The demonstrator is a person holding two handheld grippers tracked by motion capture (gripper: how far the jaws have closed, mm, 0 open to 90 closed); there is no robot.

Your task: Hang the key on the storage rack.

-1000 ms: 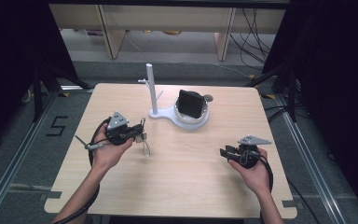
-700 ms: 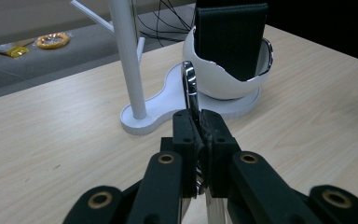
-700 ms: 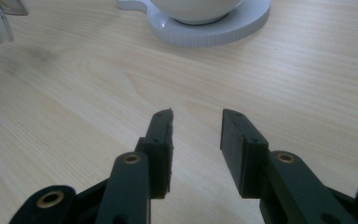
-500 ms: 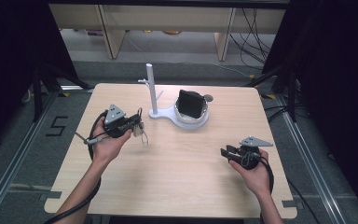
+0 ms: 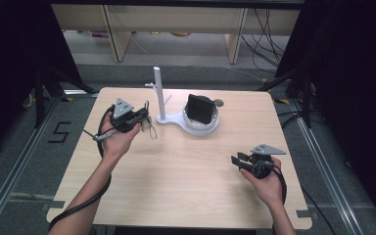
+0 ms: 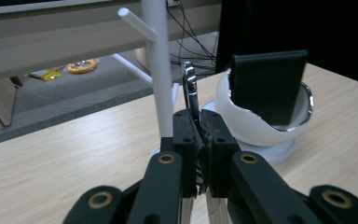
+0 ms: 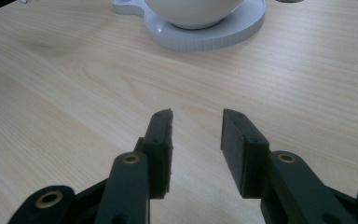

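Beside the white stand [image 5: 159, 93], left tongs [image 6: 196, 122] pinch a metal ring [image 6: 189, 86]; right tongs [image 7: 196, 135] spread

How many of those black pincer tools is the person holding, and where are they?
2. The left gripper is held up near the white stand, clamped on a thin metal piece. The right gripper rests low over the table, jaws apart.

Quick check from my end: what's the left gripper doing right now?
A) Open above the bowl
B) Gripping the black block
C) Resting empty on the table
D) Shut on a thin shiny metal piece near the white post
D: the left gripper has its fingers closed on a thin metal piece, just in front of the white post.
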